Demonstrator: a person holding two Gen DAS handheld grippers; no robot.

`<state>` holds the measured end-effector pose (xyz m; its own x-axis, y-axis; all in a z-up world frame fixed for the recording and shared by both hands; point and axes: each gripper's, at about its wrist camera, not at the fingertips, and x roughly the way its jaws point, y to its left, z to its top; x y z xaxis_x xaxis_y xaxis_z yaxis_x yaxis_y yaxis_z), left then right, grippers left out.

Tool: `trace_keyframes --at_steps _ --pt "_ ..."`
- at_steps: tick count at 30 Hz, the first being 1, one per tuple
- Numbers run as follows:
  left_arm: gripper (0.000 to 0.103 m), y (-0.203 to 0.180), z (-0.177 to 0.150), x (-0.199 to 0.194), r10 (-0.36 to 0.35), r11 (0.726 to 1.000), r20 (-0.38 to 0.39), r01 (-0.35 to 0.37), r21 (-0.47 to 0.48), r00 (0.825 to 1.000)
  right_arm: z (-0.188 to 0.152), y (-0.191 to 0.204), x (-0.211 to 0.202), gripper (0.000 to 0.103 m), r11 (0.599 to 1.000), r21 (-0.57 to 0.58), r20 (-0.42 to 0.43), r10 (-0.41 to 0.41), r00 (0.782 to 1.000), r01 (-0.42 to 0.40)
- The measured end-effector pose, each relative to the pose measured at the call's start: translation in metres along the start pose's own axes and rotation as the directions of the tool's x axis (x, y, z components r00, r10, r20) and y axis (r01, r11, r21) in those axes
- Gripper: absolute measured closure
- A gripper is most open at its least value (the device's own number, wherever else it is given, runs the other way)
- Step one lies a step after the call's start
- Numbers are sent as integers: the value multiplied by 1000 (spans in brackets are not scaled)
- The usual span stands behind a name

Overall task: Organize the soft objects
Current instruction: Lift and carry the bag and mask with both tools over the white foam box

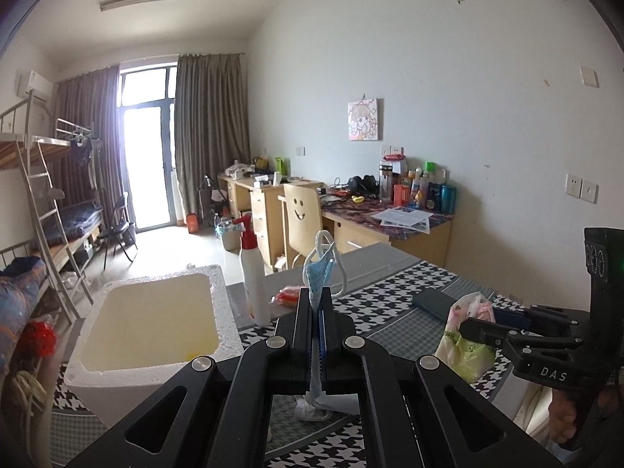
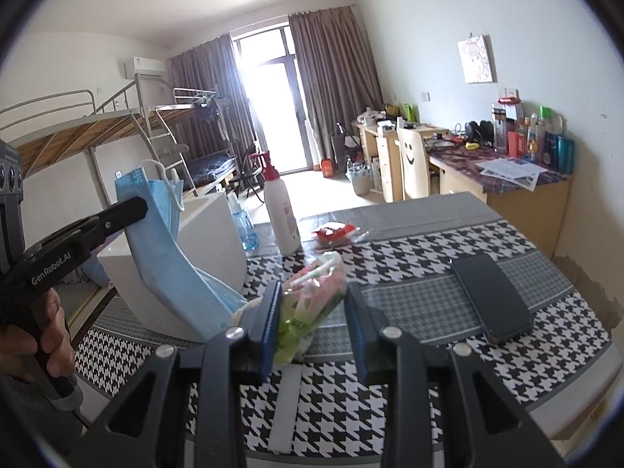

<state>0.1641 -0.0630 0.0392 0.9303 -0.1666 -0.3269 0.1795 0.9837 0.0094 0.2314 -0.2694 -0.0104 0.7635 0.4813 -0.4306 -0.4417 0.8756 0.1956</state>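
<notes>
My left claw [image 1: 320, 304] was clenched on a blue face mask [image 1: 320, 269], its 2 fingers pressed flat together with the mask pinched upright between them and the white ear loops curling out above. In the right wrist view the same mask [image 2: 156, 234] hung from that claw [image 2: 134, 206] in front of the white foam box [image 2: 212, 234], its lower end trailing down toward the tabletop [image 2: 409, 288].

My right claw [image 2: 315, 292] was grasping a crumpled plastic bag [image 2: 312, 292], pale with pink and green print, bunched between its 2 blue pads. From the left wrist view, that bag [image 1: 468, 335] sat in the right claw [image 1: 474, 329] just above the houndstooth cloth.

The foam box [image 1: 156, 319] stood open at the tabletop's left edge. Just beside it stood a white pump bottle with a red top [image 1: 253, 273], and behind that lay a small red packet [image 1: 286, 296]. A dark phone [image 2: 491, 296] lay flat to the right, well apart from both claws. A clear blue bottle [image 2: 241, 222] stood between the box and the pump bottle.
</notes>
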Motion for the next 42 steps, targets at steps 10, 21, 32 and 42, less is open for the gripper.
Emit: trace_keyframes --at_steps 10,21,32,42 --pt "101 4 18 -3 18 1000 33 -19 5 999 16 4 -2 67 1000 -13 41 21 999 -21" --pt "101 5 34 -13 61 998 92 -64 27 994 38 15 -7 67 999 -26 97 32 995 -30" --pt "101 20 47 -16 127 991 134 -132 30 983 50 24 -5 67 996 -49 127 76 989 -70" --pt "101 36 51 -16 180 983 134 -183 4 974 63 34 8 67 991 -78 136 121 983 -111"
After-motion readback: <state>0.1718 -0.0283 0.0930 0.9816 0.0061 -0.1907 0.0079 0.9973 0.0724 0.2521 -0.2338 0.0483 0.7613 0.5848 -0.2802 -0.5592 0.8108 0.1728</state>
